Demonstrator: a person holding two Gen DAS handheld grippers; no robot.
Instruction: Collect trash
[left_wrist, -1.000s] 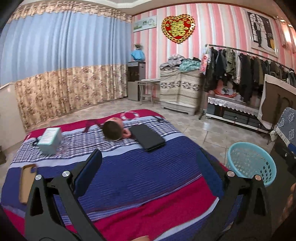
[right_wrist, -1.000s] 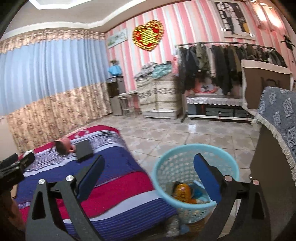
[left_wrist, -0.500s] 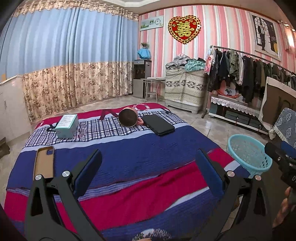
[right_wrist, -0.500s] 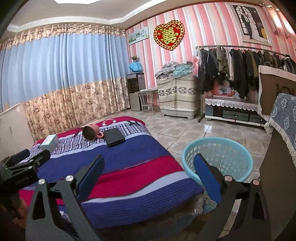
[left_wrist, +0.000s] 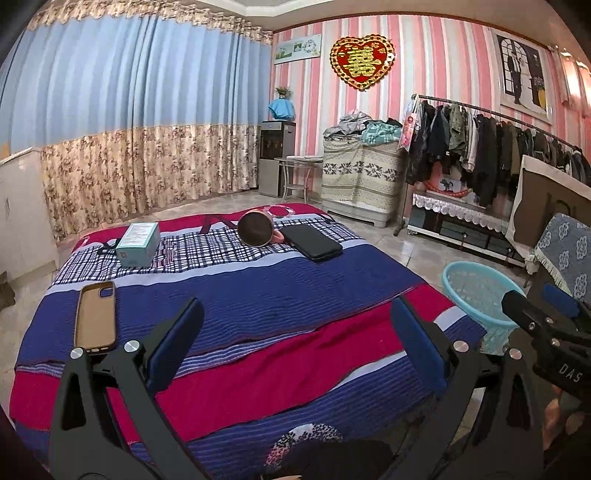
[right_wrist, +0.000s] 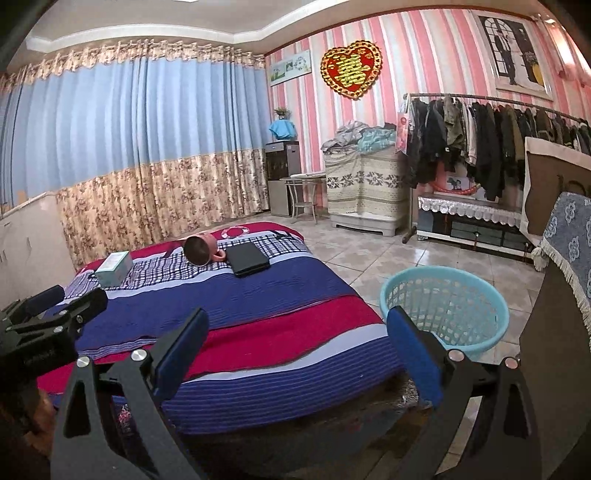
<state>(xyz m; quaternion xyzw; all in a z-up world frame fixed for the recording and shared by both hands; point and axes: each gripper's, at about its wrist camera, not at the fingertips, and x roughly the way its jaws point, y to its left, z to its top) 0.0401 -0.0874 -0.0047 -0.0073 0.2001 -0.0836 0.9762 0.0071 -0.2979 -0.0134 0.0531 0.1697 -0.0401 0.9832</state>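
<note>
left gripper (left_wrist: 295, 334): black frame | blue jaws | silver screws | "DAS" marking

Right hand-held gripper (right_wrist: 297, 354) gapes empty beside the basket (right_wrist: 445, 314).

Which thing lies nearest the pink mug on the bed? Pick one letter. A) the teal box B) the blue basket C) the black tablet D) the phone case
C: the black tablet lies right beside the pink mug, which is tipped on its side at the far end of the bed; the teal box and the phone case lie farther off, and the blue basket stands on the floor.
</note>
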